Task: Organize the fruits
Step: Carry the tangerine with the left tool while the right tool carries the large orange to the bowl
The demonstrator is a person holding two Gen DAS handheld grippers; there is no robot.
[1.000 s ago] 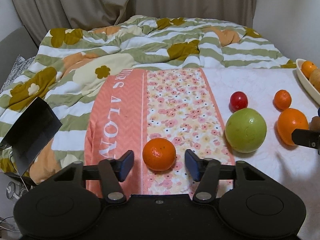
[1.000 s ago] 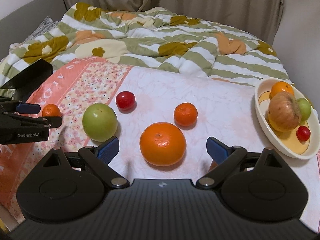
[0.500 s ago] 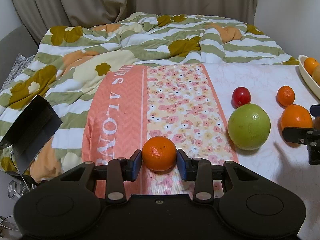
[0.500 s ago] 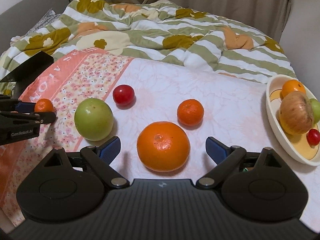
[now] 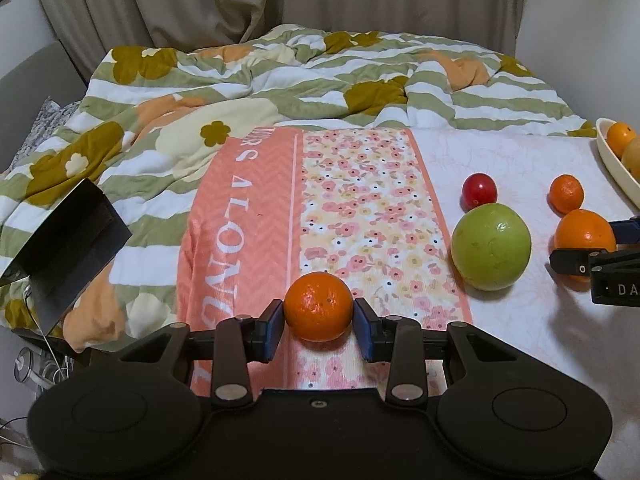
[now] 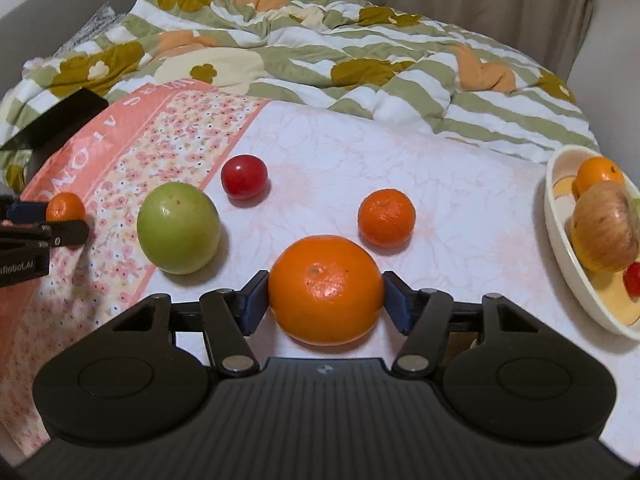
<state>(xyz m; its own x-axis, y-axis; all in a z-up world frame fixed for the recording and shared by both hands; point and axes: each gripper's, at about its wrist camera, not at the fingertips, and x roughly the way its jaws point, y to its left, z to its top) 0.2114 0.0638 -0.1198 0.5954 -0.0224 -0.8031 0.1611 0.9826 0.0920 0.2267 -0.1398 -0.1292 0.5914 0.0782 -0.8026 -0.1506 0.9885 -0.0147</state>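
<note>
Both grippers are now pinching fruit: the left gripper (image 5: 319, 322) is clamping a small mandarin (image 5: 319, 306) on the floral cloth (image 5: 372, 216), and the right gripper's (image 6: 326, 300) jaws, spread wide a second ago, are squeezing the big orange (image 6: 326, 289). Beyond are lying the green apple (image 6: 178, 227), tomato (image 6: 244, 176), and another mandarin (image 6: 386, 217); likely both are going next to the bowl (image 6: 568, 256).

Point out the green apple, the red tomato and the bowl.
green apple (image 6: 179, 227), right wrist view, middle of its skin.
red tomato (image 6: 244, 176), right wrist view, centre of its front.
bowl (image 6: 560, 216), right wrist view, left inner wall.
</note>
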